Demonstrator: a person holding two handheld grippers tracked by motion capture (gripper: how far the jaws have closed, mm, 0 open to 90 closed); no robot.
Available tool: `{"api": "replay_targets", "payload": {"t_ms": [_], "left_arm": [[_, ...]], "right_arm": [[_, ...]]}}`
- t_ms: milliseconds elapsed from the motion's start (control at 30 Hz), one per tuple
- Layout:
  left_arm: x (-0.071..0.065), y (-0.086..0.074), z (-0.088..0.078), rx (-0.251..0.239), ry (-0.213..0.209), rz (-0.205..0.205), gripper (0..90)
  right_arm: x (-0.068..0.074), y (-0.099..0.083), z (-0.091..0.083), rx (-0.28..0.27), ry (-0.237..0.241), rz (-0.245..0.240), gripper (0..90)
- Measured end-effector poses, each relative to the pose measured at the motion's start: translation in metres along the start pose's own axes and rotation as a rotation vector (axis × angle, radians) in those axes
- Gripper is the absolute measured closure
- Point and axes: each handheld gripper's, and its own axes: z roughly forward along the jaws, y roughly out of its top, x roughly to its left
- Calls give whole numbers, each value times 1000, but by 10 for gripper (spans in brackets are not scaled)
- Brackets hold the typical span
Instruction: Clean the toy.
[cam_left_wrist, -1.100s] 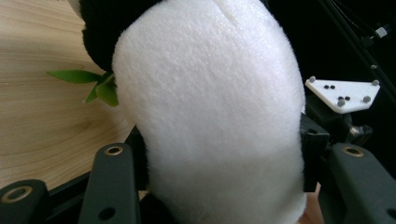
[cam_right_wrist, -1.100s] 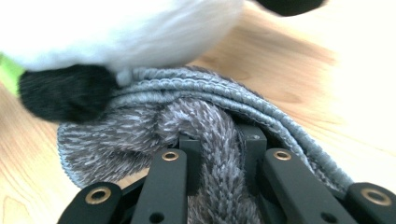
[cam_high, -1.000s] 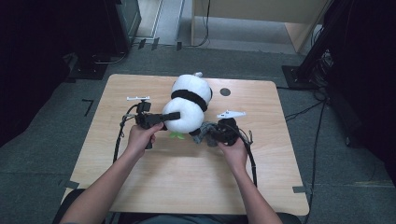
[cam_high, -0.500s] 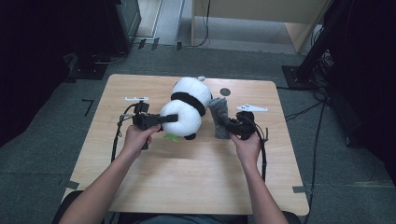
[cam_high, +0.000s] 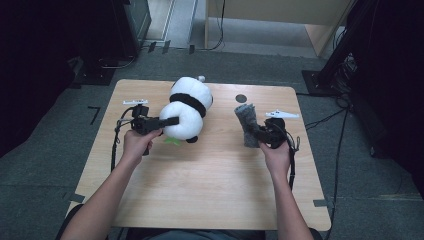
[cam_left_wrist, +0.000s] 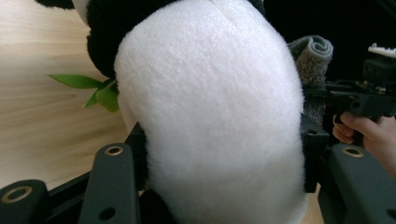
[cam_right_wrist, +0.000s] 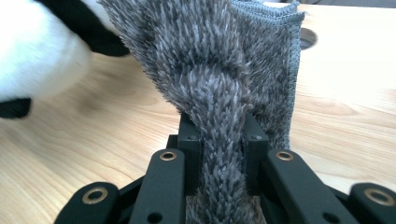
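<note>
A black-and-white panda plush (cam_high: 187, 107) lies on the wooden table (cam_high: 200, 190) left of centre, with a green leaf (cam_high: 172, 141) at its near side. My left gripper (cam_high: 172, 121) is shut on the plush's white body (cam_left_wrist: 210, 116), one jaw on each side of it. To the right, my right gripper (cam_high: 255, 132) is shut on a bunched grey fluffy cloth (cam_high: 246, 125) and holds it upright above the table. The cloth (cam_right_wrist: 210, 70) rises from between the jaws in the right gripper view. The two grippers are well apart.
A dark round hole (cam_high: 241, 98) sits in the tabletop near the far edge, just behind the cloth. Cables trail from both grippers over the table. Black stands and a wooden cabinet stand on the floor beyond the table.
My right gripper has moved right with the grey cloth, away from the panda. My left gripper has drawn the panda a little to the left.
</note>
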Motion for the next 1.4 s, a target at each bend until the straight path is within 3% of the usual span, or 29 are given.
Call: {"api": "replay_targets", "payload": {"t_ms": [133,333,533,800,967,1100,1267,1400], "left_arm": [[11,3,-9,-16,46,-11,429],[27,3,-18,-13,78,-28,427],[43,4,-29,-33,79,-66,427],[63,3,-42,-53,130,-92,425],[74,2,-45,-40,177,-92,424],[82,0,-48,-60,177,-124,423],[87,-3,-45,-46,218,-95,402],[92,-4,-45,-58,222,-92,383]], "right_arm": [[-11,-2,-5,8,-23,12,759],[-23,-4,-7,16,-52,25,758],[-37,-5,-10,20,-79,40,757],[-60,-8,-7,31,-113,73,756],[-73,-11,-3,36,-130,100,752],[-81,-14,1,45,-155,103,742],[-88,-18,8,55,-177,111,737],[-92,-22,14,74,-193,111,721]]}}
